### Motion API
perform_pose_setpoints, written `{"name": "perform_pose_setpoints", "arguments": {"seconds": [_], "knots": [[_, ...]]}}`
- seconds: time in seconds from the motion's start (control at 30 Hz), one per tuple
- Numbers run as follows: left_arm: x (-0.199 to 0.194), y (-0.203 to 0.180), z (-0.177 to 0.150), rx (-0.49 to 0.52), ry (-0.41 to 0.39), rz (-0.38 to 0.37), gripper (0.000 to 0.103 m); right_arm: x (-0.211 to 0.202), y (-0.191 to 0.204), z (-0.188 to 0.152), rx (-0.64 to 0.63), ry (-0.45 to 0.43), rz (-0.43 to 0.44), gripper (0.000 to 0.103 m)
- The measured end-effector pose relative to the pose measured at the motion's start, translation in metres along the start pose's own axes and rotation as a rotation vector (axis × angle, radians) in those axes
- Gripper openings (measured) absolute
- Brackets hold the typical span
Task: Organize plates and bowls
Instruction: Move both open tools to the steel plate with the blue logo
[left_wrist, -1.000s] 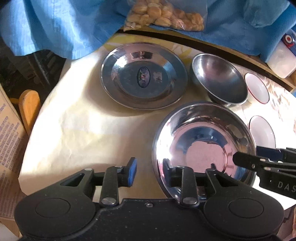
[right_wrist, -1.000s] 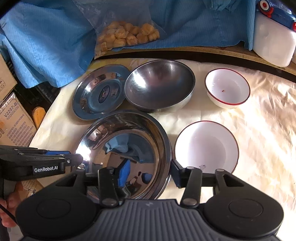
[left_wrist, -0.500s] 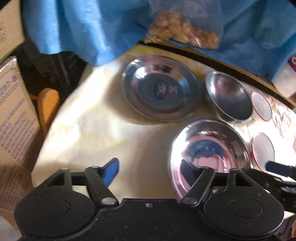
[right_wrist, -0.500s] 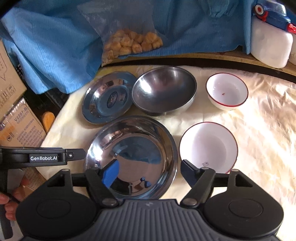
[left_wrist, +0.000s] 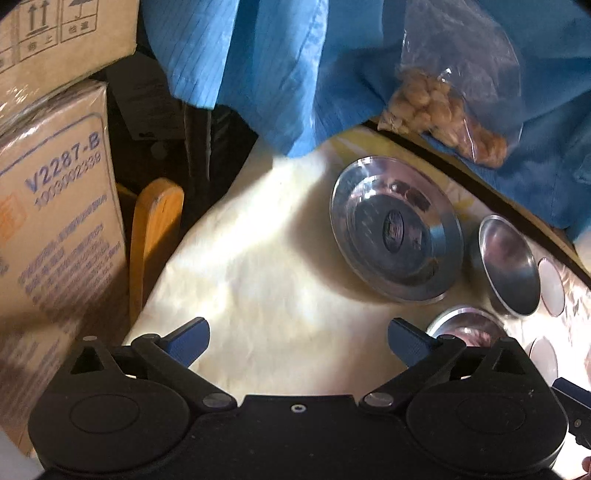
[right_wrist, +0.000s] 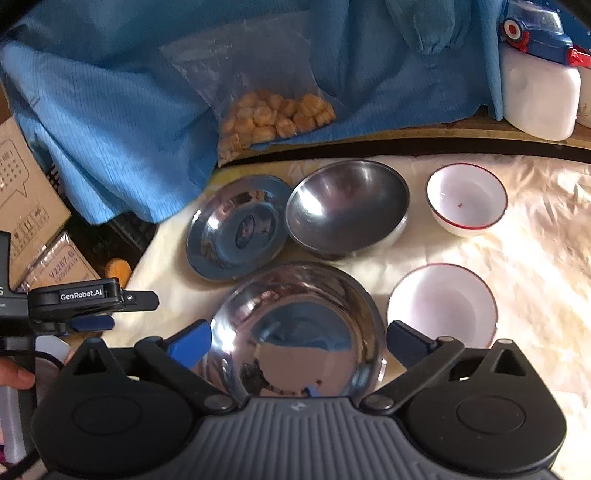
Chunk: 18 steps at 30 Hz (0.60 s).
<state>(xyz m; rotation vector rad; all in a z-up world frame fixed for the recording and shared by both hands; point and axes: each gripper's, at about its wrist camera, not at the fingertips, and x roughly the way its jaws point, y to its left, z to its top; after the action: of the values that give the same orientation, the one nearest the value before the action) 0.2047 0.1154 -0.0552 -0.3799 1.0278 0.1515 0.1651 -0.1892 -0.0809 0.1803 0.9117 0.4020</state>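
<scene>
Holding both tools above the cream cloth-covered table (right_wrist: 535, 258), we keep the right gripper (right_wrist: 298, 341) spread wide over the large shiny steel bowl (right_wrist: 295, 325), gripping nothing. Our left gripper (left_wrist: 297, 338) is spread wide too, over bare cloth beside this bowl. Behind the large bowl stand the flat steel plate with a dark sticker (right_wrist: 238, 225) and the deep dull steel bowl (right_wrist: 347, 206), touching each other. Two white bowls with red rims (right_wrist: 467, 197) (right_wrist: 441, 304) sit right of the large bowl.
</scene>
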Motion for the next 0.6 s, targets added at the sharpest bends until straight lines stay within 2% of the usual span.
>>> {"name": "perform_pose_setpoints", "arguments": {"seconds": [0.17, 0.3, 0.6], "knots": [[0.014, 0.002, 0.02, 0.046, -0.038, -0.019, 0.102, 0.011, 0.009, 0.017, 0.003, -0.018, 0.044, 0.103], [0.033, 0.001, 0.032, 0.045, -0.023, -0.038, 0.102, 0.023, 0.015, 0.039, -0.032, -0.022, 0.059, 0.103], [0.061, -0.01, 0.034, -0.002, 0.028, -0.045, 0.102, 0.069, 0.018, 0.104, -0.165, 0.0, -0.001, 0.103]]}}
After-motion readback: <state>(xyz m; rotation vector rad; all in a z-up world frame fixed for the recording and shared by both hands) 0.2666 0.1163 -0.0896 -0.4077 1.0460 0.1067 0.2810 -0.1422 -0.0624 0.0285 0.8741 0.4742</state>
